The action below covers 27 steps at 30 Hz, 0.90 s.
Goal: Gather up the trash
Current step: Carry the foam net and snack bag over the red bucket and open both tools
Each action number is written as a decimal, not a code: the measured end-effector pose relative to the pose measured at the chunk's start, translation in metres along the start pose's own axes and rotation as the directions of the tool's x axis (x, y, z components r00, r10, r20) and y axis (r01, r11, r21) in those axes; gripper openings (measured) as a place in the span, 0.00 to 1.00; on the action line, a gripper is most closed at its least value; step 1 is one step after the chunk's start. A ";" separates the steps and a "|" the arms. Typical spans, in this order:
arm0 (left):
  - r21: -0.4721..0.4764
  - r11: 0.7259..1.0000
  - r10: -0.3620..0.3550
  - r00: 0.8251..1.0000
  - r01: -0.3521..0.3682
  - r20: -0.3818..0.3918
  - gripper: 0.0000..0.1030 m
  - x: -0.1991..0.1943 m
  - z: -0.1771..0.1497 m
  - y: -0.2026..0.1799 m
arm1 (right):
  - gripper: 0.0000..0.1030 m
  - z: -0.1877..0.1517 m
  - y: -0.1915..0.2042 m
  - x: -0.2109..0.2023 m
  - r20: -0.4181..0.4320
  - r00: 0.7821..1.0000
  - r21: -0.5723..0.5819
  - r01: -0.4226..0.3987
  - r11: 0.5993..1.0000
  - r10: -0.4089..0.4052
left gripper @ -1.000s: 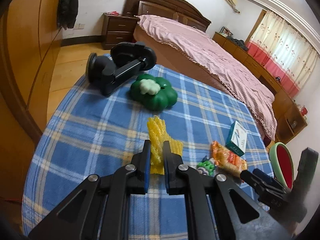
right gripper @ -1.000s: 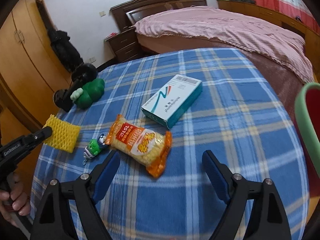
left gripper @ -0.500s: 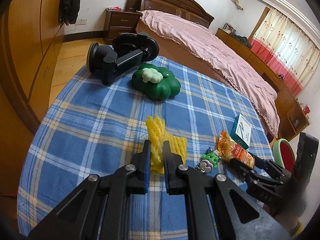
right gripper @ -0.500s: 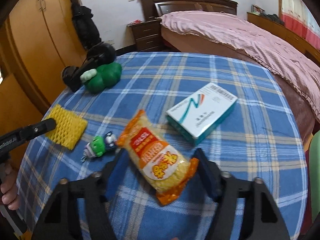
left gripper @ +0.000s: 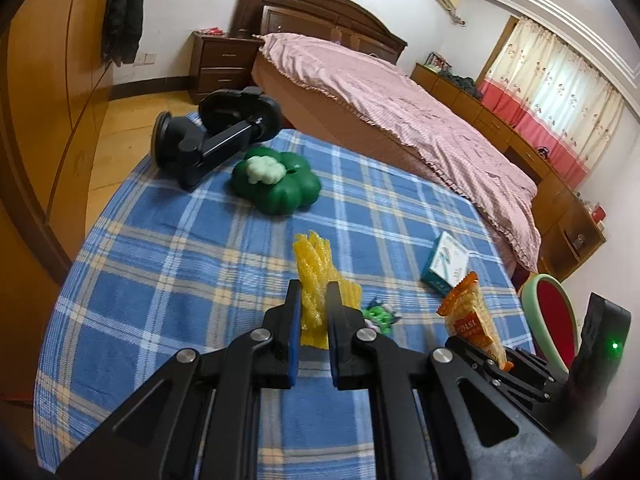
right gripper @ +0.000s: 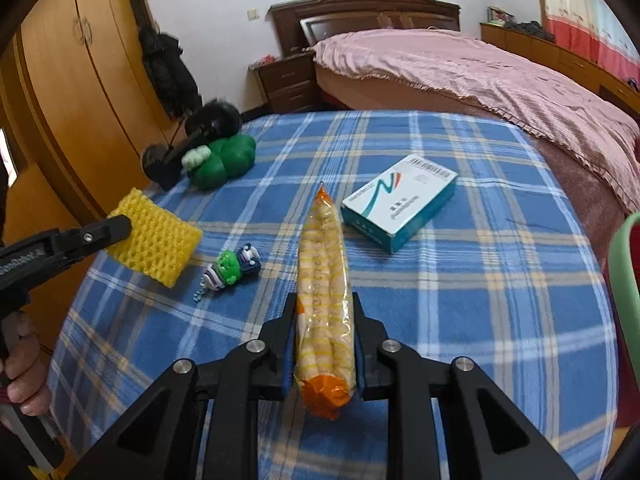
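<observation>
My left gripper [left gripper: 313, 294] is shut on a yellow foam net sleeve [left gripper: 318, 276], held just above the blue plaid table cover [left gripper: 168, 272]; the right wrist view shows the same foam net sleeve [right gripper: 158, 240] at the left. My right gripper [right gripper: 324, 306] has its jaws closing on an orange snack packet [right gripper: 324, 280], which stands on edge between the pads, lifted off the cloth. From the left wrist view that snack packet [left gripper: 474, 320] sticks up from the right gripper at the lower right. A teal and white box [right gripper: 400, 206] lies beyond the packet.
A small green toy figure [right gripper: 232, 268] lies between the grippers. A green clover-shaped object [left gripper: 276, 184] and a black suction mount [left gripper: 212, 140] sit at the table's far side. A green-rimmed red bin [left gripper: 554, 320] stands off the right edge. A bed [left gripper: 400, 112] lies behind.
My right gripper closed from wide open onto the snack packet, which turned on edge and came off the cloth. The left gripper rose slightly, keeping its hold on the foam net.
</observation>
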<state>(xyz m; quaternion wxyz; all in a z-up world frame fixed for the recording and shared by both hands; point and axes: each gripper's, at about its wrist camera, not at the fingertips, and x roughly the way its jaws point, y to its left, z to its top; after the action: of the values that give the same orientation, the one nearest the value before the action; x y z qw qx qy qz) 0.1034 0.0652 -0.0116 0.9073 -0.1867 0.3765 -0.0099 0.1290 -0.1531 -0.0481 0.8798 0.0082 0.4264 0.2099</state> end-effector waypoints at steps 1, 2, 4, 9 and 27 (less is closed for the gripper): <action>0.006 1.000 -0.005 1.000 0.005 0.004 0.10 -0.002 0.000 -0.003 | 0.24 0.000 -0.001 -0.004 0.010 1.000 0.006 -0.001 1.000 0.001; 0.011 1.000 -0.010 1.000 0.010 0.007 0.10 -0.003 0.001 -0.006 | 0.24 -0.001 -0.002 -0.011 0.024 1.000 0.016 -0.001 1.000 0.000; 0.025 0.999 -0.024 1.000 0.024 0.014 0.10 -0.007 0.002 -0.014 | 0.24 -0.003 -0.005 -0.022 0.049 0.999 0.033 -0.002 0.999 0.000; 0.060 0.997 -0.055 0.998 0.053 0.029 0.10 -0.014 0.005 -0.033 | 0.24 -0.006 -0.014 -0.053 0.108 0.994 0.078 -0.001 0.997 -0.008; 0.241 0.952 -0.198 0.980 0.187 0.020 0.10 -0.025 0.010 -0.129 | 0.24 -0.031 -0.082 -0.136 0.244 0.962 0.286 0.048 0.957 -0.121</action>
<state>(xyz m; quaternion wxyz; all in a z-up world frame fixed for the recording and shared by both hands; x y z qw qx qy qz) 0.1077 -0.0473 0.0563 0.9259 -0.1126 0.3325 -0.1392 0.0608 -0.2837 0.0177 0.9263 0.1401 0.3329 0.1070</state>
